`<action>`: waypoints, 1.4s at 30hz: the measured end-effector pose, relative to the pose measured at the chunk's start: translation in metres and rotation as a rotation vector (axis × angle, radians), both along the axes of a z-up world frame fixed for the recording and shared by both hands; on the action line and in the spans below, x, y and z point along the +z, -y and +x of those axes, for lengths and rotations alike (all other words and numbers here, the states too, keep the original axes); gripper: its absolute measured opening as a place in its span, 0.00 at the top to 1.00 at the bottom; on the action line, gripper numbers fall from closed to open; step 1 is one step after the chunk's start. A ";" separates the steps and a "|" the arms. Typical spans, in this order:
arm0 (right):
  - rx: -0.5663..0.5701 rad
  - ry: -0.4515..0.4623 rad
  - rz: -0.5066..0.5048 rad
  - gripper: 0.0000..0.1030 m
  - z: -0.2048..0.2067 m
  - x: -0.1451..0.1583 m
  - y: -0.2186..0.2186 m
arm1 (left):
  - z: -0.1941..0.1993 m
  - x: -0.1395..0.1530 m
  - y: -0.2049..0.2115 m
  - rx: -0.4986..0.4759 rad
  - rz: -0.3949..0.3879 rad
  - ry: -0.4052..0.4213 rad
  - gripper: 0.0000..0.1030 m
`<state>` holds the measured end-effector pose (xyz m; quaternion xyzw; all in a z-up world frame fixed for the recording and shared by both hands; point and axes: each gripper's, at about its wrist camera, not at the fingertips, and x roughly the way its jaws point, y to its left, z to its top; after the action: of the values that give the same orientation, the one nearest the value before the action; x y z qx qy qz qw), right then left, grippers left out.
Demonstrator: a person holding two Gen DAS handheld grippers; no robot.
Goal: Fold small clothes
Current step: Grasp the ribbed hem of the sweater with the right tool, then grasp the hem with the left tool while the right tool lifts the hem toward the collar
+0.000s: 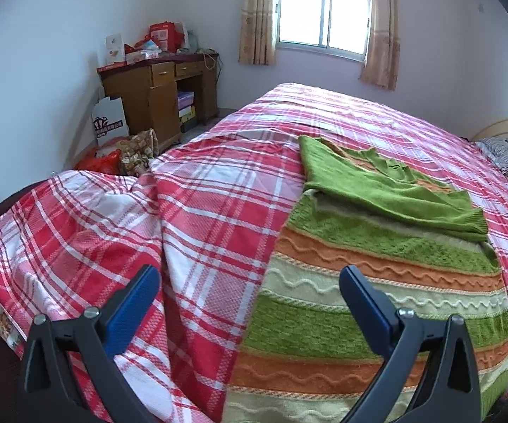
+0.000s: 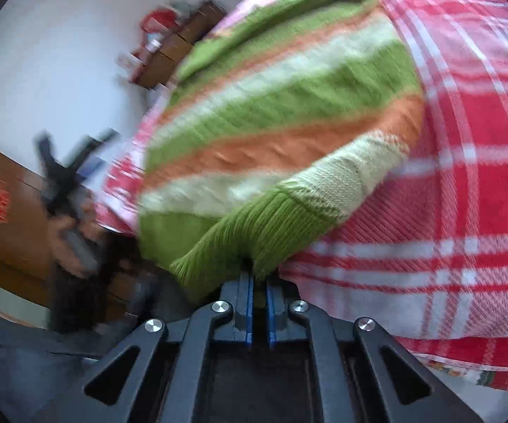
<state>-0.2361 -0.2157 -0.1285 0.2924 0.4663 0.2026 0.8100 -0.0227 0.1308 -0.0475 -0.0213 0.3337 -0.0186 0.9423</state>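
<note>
A: Our sweater (image 1: 377, 282) lies at the bed's (image 1: 218, 183) near edge. Right gripper (image 2: 260, 282) pinches its green cuff (image 2: 254, 239).

B: Left gripper (image 1: 250, 282) gapes, empty, above. Desk (image 1: 158, 95) stands beyond the far corner. Right view's blurred.

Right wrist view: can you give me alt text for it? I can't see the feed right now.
The right gripper is shut on the green ribbed hem of a striped green, orange and cream sweater lying on a bed with a red-and-white plaid bedspread. At the blurred left edge, a hand holds the left gripper.
</note>
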 end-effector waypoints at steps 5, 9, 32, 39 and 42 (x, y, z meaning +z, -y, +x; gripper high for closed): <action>-0.045 0.124 0.095 0.95 0.023 0.048 0.019 | 0.007 0.010 -0.010 0.006 0.024 0.025 0.00; -0.133 0.187 0.071 0.96 0.062 0.067 0.042 | 0.010 0.019 -0.021 0.019 0.026 0.045 0.00; -0.347 0.112 -0.117 0.96 0.156 0.029 0.088 | -0.010 -0.021 0.054 -0.621 0.093 -0.028 0.01; -0.331 0.120 0.031 0.94 0.152 0.030 0.095 | 0.018 -0.055 0.066 -0.596 0.067 -0.170 0.57; -0.327 0.165 0.169 0.92 0.140 0.037 0.106 | 0.031 -0.048 0.047 -0.534 -0.071 -0.184 0.78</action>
<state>-0.0956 -0.3214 -0.0916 0.4136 0.3261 0.1300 0.8400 0.0082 0.0838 -0.0953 0.0329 0.4106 -0.2756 0.8685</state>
